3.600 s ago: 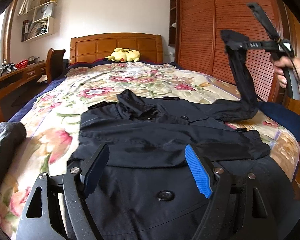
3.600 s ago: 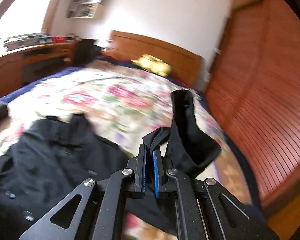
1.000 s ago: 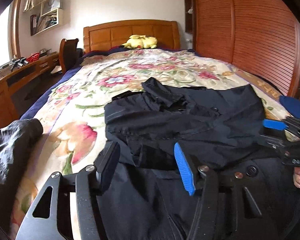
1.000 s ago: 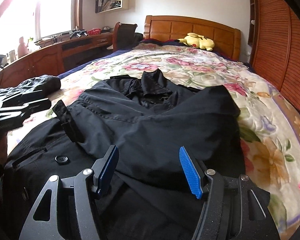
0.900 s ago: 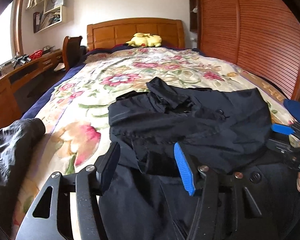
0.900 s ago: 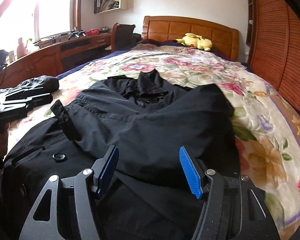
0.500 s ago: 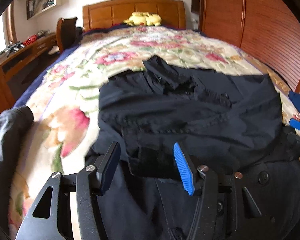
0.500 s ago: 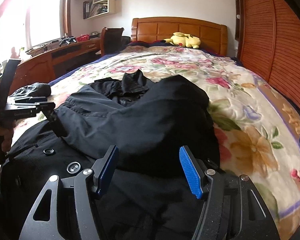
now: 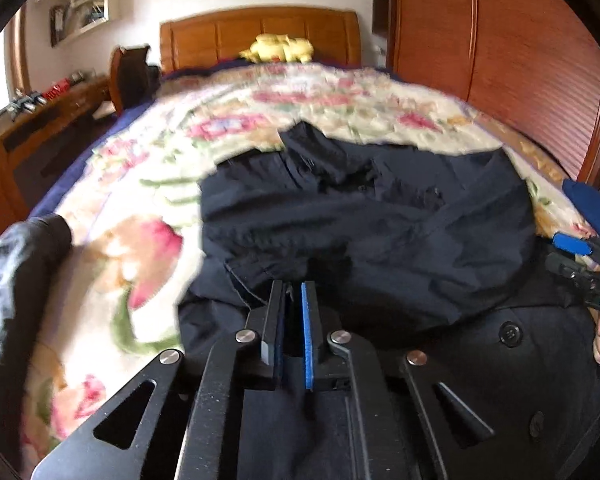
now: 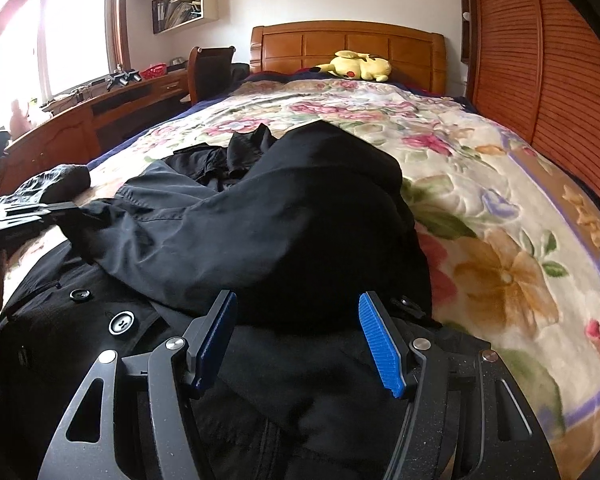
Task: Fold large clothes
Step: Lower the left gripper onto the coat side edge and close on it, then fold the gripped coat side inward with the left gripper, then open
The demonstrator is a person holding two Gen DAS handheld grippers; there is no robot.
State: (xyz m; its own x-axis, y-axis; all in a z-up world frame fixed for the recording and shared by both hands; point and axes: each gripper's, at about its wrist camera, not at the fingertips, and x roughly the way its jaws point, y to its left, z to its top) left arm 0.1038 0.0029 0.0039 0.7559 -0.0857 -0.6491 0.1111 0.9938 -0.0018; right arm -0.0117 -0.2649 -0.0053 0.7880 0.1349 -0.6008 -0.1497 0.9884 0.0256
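A black button-front coat (image 10: 300, 208) lies face up on the bed, with both sleeves folded across its chest. The left gripper (image 9: 294, 292) is closing at the coat's left side. Its blue pads stand almost together with the cuff end of a sleeve (image 10: 172, 236) pinched between them. From the right wrist view, that left gripper (image 10: 56, 210) holds the sleeve end taut. The right gripper (image 10: 296, 320) stands open just above the coat's right side, with nothing between its pads. It also shows at the right edge of the left wrist view (image 9: 572, 252).
The floral bedspread (image 10: 480, 184) lies bare to the right and beyond the coat. A yellow plush toy (image 10: 356, 66) sits by the headboard. A crumpled dark garment (image 10: 56, 182) lies at the bed's left edge. Wooden wardrobe doors (image 10: 560, 80) line the right, a desk (image 10: 80, 120) the left.
The left jaws have gone from wide open to nearly together on the sleeve cuff. The sleeve the right gripper earlier held up now lies across the coat, and the right jaws are open.
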